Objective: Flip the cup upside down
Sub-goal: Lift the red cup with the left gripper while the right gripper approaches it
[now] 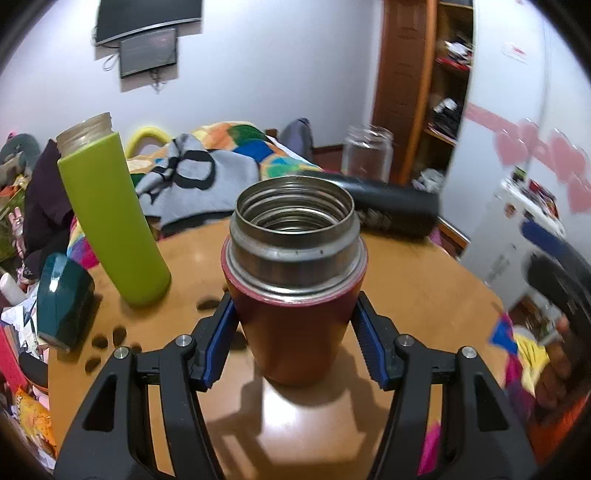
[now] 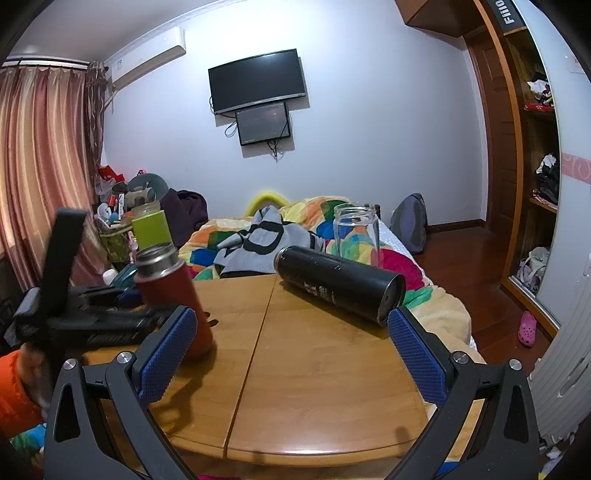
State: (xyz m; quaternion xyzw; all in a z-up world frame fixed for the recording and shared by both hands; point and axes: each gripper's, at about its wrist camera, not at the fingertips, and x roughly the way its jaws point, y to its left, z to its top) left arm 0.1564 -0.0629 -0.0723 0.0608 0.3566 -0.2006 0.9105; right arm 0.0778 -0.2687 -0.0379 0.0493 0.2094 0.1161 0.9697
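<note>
1. A dark box (image 2: 511,13) on the top shelf, upper right of the right wrist view, bears white letters turned on their side. They look like "FIIIO", cut off by the frame edge.
2. The black bottle (image 2: 338,284) lying on the table, middle of the same view, has white marks on its side, too small and blurred to read.
3. The left wrist view shows no text that can be read.

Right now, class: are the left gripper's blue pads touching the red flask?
Touching. The left wrist view shows the left gripper with both blue pads pressed against the sides of the upright red flask, no gap visible on either side.
</note>
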